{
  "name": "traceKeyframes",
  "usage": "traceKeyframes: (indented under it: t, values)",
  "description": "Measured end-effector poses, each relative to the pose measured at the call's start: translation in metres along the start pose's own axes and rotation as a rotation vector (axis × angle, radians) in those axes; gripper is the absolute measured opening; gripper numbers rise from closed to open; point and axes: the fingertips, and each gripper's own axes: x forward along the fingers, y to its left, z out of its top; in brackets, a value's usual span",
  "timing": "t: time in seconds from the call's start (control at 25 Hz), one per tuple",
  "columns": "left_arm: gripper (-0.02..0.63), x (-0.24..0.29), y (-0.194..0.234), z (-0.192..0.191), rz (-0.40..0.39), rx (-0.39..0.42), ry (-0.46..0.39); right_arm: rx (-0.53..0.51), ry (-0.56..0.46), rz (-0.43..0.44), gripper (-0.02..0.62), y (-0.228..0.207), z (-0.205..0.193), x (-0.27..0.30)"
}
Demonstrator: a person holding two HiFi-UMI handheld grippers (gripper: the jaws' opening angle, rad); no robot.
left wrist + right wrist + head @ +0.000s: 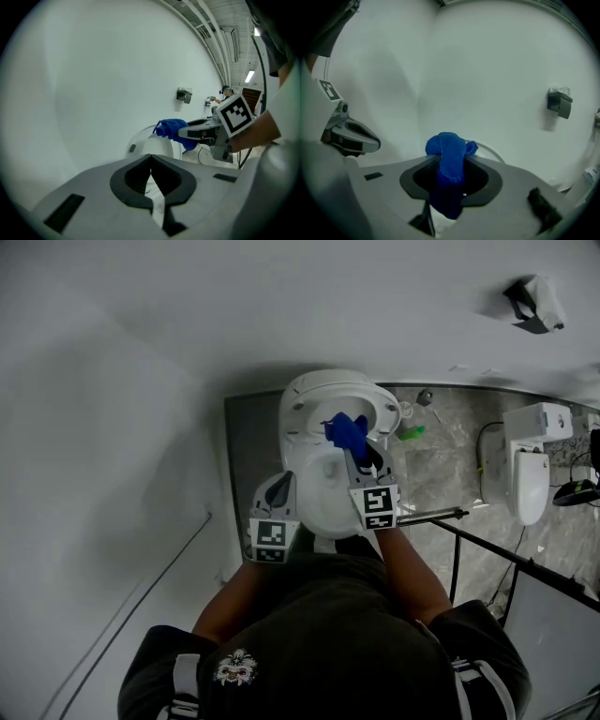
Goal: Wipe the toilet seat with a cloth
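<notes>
The white toilet (319, 488) stands against the wall below me. A blue cloth (347, 431) hangs bunched over its far part, and my right gripper (355, 450) is shut on it. In the right gripper view the cloth (451, 164) fills the gap between the jaws, with the toilet rim (491, 150) just behind. My left gripper (278, 487) hovers at the toilet's near left side, shut and holding nothing. In the left gripper view its jaws (150, 157) meet at the tips, and beyond them are the cloth (170, 127) and the toilet (143, 144).
A second white fixture (530, 465) stands on the grey stone floor to the right. A black metal rail (487, 545) runs past my right arm. A green item (412, 433) lies beside the toilet. A small holder (559, 103) is mounted on the white wall.
</notes>
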Motion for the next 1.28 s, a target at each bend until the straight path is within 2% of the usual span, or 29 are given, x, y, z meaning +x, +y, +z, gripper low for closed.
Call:
traceKeyframes:
  t: [0.32, 0.6, 1.0, 1.28]
  values:
    - [0.009, 0.023, -0.010, -0.014, -0.019, -0.025, 0.043, -0.002, 0.044, 0.013, 0.123, -0.020, -0.005, 0.036]
    - [0.009, 0.032, -0.014, -0.018, -0.024, -0.034, 0.059, 0.006, 0.066, 0.031, 0.123, -0.018, -0.007, 0.071]
    - [0.009, 0.039, -0.012, -0.035, -0.017, -0.072, 0.097, 0.070, 0.081, -0.071, 0.123, -0.056, -0.016, 0.079]
    - [0.009, 0.053, -0.023, -0.040, -0.039, -0.053, 0.125, 0.108, 0.069, -0.146, 0.123, -0.100, -0.031, 0.068]
